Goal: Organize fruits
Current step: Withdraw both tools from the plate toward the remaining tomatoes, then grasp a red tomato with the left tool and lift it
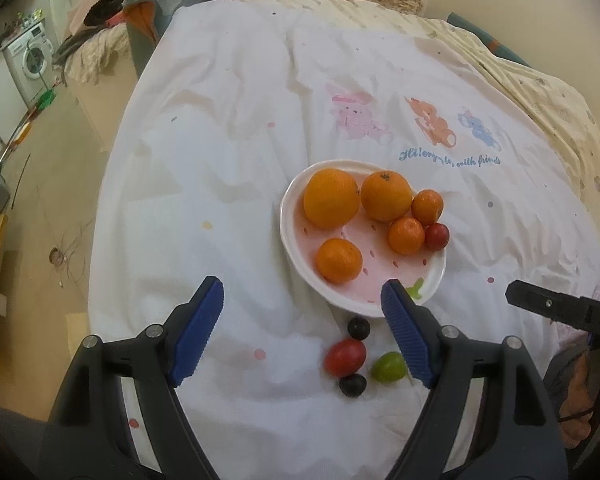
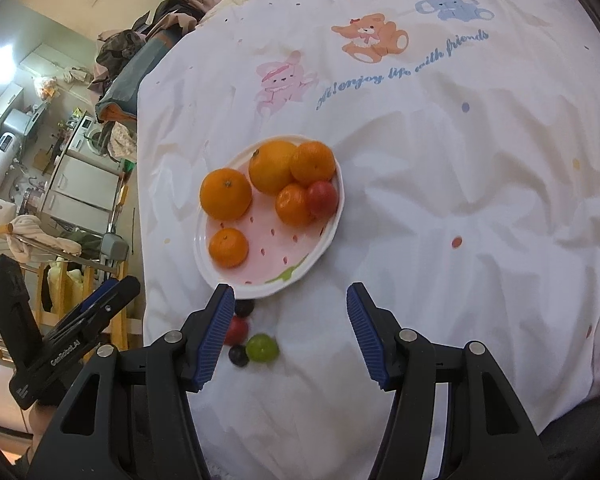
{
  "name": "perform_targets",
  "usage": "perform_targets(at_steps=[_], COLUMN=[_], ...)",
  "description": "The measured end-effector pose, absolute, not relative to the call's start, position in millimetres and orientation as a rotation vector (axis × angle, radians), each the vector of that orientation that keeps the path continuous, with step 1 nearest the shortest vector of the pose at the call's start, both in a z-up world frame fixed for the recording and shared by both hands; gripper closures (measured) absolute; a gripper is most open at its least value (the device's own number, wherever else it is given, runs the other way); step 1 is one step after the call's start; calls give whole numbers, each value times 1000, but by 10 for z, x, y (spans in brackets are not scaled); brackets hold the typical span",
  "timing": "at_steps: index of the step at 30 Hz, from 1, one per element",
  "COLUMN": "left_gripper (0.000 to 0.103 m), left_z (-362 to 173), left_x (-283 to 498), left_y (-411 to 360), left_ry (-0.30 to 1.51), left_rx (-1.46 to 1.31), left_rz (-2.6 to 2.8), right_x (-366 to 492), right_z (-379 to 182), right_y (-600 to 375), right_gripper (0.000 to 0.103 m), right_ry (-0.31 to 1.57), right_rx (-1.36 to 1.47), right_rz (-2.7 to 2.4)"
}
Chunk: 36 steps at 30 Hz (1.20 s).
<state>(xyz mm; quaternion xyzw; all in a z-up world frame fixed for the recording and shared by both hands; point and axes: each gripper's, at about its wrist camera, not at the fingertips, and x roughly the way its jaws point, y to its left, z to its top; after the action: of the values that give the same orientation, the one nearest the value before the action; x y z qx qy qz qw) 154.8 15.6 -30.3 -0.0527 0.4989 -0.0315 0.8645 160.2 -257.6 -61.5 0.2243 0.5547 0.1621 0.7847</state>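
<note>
A white and pink plate [image 1: 432, 276] [image 2: 320, 240] sits on the white bed sheet and holds several oranges [image 1: 331, 198] [image 2: 225, 193] and one small red fruit [image 1: 437, 236] [image 2: 322, 198]. Just in front of the plate lie two dark grapes [image 1: 358, 328] [image 1: 352, 385] [image 2: 244, 308], a red tomato [image 1: 345, 357] [image 2: 236, 330] and a green grape [image 1: 388, 367] [image 2: 262, 347]. My left gripper [image 1: 302, 306] is open and empty above these small fruits. My right gripper [image 2: 291, 304] is open and empty, with the small fruits by its left finger.
The sheet [image 1: 240, 140] has cartoon animal prints [image 1: 432, 122] beyond the plate. The bed's left edge [image 1: 112, 184] drops to the floor. A washing machine [image 1: 30, 58] and piled clothes [image 1: 112, 12] stand at the far left.
</note>
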Motion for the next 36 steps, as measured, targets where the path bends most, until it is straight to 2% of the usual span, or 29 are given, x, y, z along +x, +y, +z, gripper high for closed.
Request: perform_targets(at_steps=[10,18,22,25,28,33,35,36], left_gripper=[25,26,35,50,51,64,74,74], left_z=[-422,-883,-1073,-1179,-1257,-1301,-1315,-1313], left_x=[1513,1534,1527,1557,1589,1618,1620,1632], left_y=[192,53,-102,-174,-234,-293,-287,-292], left_ry=[1081,1296,1369,1389,1399,1406,1416,1418], left_rx=[-133,-115,-118,-111,-112,-109,-131,-137], left_rz=[-42,-71,-130,-135,-154,-195,-217,-219], right_x=[1509,1576,1588,1588,1596,1617,1617,1618], right_z=[-659,-774,-797,-806,-815,-834,-836,-836], right_y=[-2524,-2570,-2599,-2607,-2605,-2590,-2583,-2583], right_gripper=[41,41,41,41,41,41,41,41], right_ry=[1203,1242,1247,1250,1254,1262,1263,1264], right_rx=[504,539,556,564,562,559,558,558], right_rz=[340,296,283,281,277,278,279,279])
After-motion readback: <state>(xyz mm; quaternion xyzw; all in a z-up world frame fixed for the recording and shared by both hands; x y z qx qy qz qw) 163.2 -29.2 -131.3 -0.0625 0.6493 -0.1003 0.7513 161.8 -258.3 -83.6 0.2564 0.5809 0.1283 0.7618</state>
